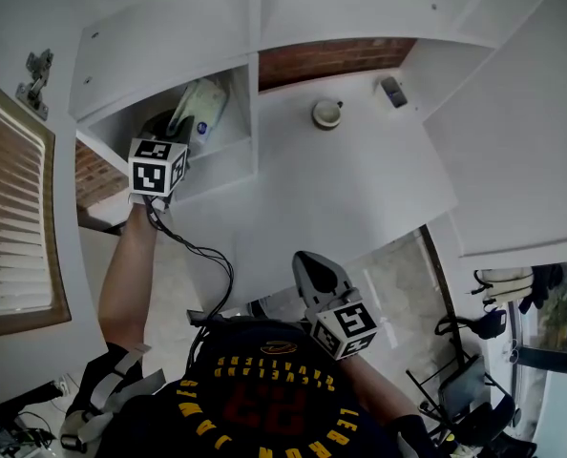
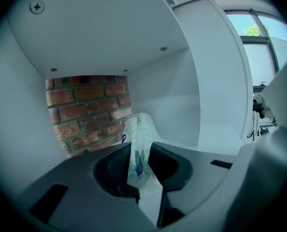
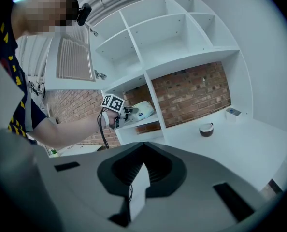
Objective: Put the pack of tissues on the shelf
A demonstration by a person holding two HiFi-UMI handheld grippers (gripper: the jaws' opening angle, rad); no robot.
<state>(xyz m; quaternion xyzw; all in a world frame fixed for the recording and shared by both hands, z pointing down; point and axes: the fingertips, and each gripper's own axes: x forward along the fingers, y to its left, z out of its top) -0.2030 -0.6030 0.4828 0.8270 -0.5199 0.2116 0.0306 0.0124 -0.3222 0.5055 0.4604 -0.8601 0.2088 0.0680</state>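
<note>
White shelving [image 3: 148,47] stood against a red brick wall [image 2: 85,115], with a white worktop [image 1: 360,179] running out to the right of its lowest compartments. The left gripper [image 2: 142,190] reached into the low left compartment, its marker cube [image 1: 157,165] just outside the opening and the person's bare forearm [image 1: 126,275] stretched up behind it. Its jaws stood narrow, pinched on the thin plastic edge of the pack of tissues [image 2: 139,129], which rose upright from between them in front of the brick back. From the head view the pack lay inside that compartment, near its right wall; whether it rested on the board could not be told. A black cable [image 1: 202,251] hung from the left gripper toward the person's dark shirt. The right gripper [image 3: 136,187] was held low by the person's chest, well apart from the shelf, jaws together with nothing between them. On the worktop sat a small round cup [image 1: 327,113] and, nearer the wall, a small grey object [image 1: 393,91]. Slatted blinds [image 1: 11,227] filled the left edge of the head view.
</note>
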